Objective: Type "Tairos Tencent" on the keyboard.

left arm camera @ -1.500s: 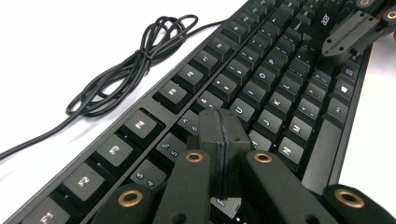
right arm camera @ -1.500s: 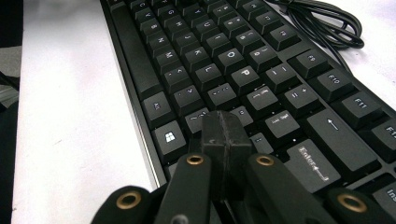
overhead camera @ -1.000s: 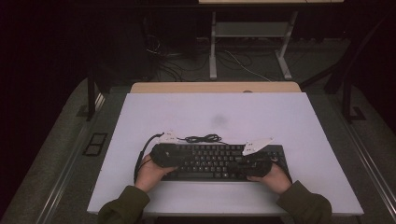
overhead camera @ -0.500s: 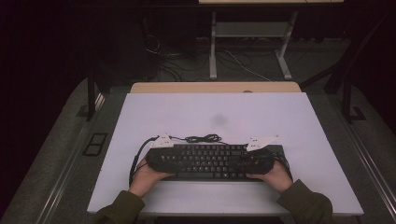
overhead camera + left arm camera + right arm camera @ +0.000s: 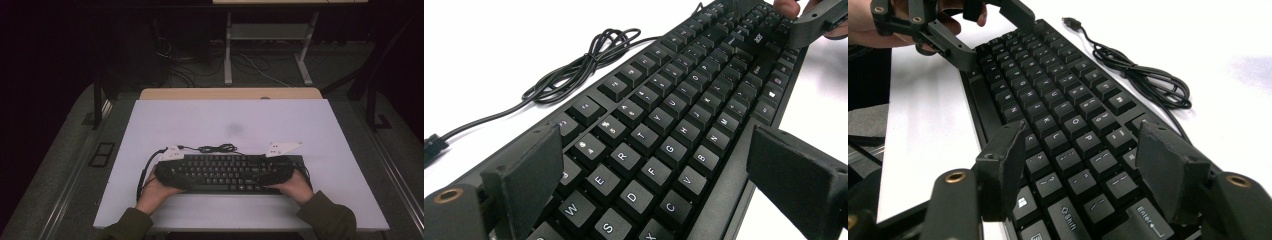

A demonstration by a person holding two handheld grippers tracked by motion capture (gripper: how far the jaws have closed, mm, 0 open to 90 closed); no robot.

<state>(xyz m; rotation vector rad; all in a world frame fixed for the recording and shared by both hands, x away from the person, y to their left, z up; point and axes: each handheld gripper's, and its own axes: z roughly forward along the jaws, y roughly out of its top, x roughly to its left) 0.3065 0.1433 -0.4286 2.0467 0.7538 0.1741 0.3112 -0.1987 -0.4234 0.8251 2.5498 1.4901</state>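
A black keyboard (image 5: 227,172) lies across the near part of the white table (image 5: 250,120), its cable (image 5: 215,148) coiled just behind it. My left gripper (image 5: 172,175) hovers over the keyboard's left end, open, with the letter keys (image 5: 664,125) showing between its jaws. Over the right end, my right gripper (image 5: 277,175) also stands open, and the keys (image 5: 1058,110) run away from it toward the left gripper (image 5: 993,35). Neither pair of jaws clamps anything that I can see.
The cable's coil (image 5: 1143,75) and its loose plug (image 5: 1070,22) lie on the table behind the keyboard. A wooden strip (image 5: 230,93) borders the table's far edge, with a metal stand (image 5: 265,35) and floor cables beyond. Bare white tabletop stretches behind the keyboard.
The right gripper has shifted right to the keyboard's right end and the left gripper slightly left. The keyboard now lies squarer to the table edge.
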